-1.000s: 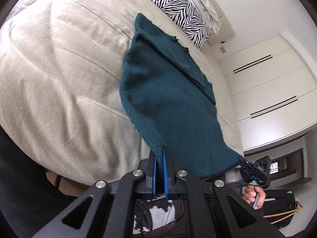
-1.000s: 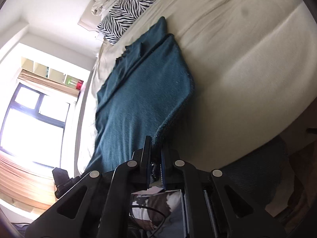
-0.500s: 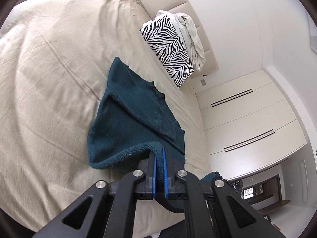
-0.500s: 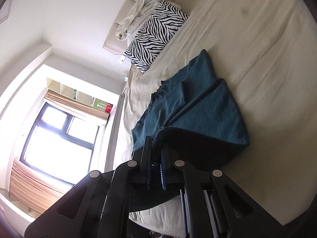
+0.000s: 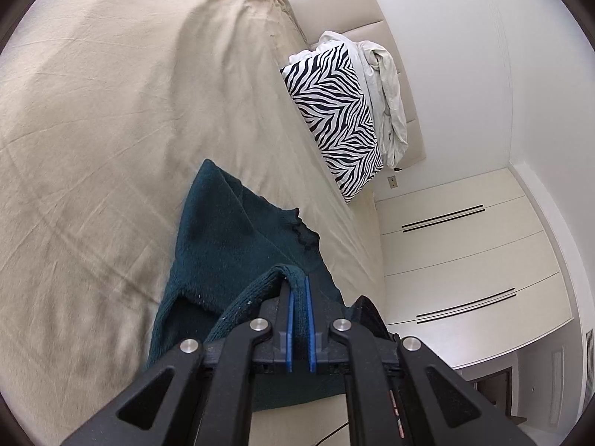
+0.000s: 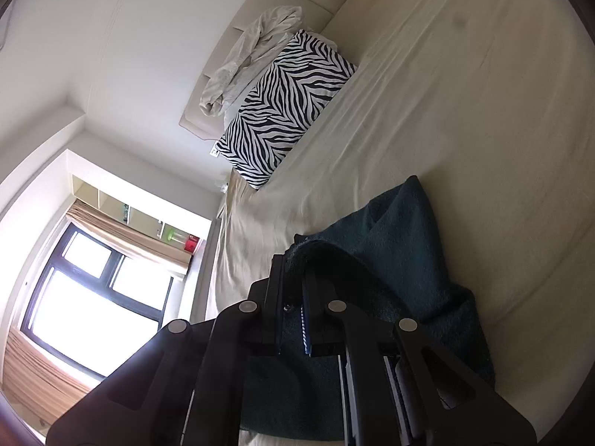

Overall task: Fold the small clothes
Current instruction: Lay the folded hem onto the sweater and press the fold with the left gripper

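A dark teal knit garment [image 5: 238, 238] lies on the beige bed sheet [image 5: 111, 111], its near edge doubled over toward the far end. My left gripper [image 5: 299, 282] is shut on the lifted near hem at one corner. My right gripper [image 6: 295, 264] is shut on the other corner of the same hem, and the teal garment [image 6: 401, 223] spreads to its right in the right wrist view. The part under both grippers is hidden by the fingers.
A zebra-print pillow [image 5: 334, 119] with a crumpled white cloth [image 5: 386, 85] on it stands against the headboard beyond the garment. White wardrobe doors [image 5: 465, 260] are past the bed's side. A window [image 6: 85, 297] with curtains shows in the right wrist view.
Both grippers have carried the garment's near hem up and forward over the bed toward the pillow. The garment went from stretched long to folded over on itself.
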Motion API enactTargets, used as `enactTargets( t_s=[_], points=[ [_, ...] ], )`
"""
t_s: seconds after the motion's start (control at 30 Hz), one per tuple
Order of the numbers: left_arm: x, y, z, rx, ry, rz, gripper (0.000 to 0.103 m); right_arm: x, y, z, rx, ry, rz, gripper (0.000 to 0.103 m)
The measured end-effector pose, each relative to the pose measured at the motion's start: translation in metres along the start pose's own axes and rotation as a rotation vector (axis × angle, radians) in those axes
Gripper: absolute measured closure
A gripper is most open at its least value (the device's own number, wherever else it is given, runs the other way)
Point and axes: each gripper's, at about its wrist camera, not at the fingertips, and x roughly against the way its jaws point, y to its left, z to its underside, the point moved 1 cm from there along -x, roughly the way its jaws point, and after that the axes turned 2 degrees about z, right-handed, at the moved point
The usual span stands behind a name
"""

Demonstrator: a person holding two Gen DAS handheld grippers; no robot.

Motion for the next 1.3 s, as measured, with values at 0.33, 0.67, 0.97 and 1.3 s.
enactTargets(
  t_s=[0.33, 0.67, 0.97, 1.3],
  points=[
    [-0.08, 0.033, -0.062, 0.025, -0.005, -0.116, 0.092, -0.105, -0.033, -0.039, -0.01, -0.007, 0.156, 0.095],
    [-0.058, 0.036, -0.032, -0.109, -0.028, -0.227, 0.036, -0.148, -0.053, -0.032, 0.047, 0.03, 0.328, 0.048],
    [-0.048, 0.044, 0.04, -0.315, -0.012, -0.426, 0.05, -0.07, -0.024, 0.035, 0.316, 0.068, 0.428, 0.048],
    [-0.038, 0.047, 0.069, -0.407, -0.034, -0.514, 0.063, -0.036, -0.049, 0.083, 0.436, 0.103, 0.526, 0.052]
  ],
)
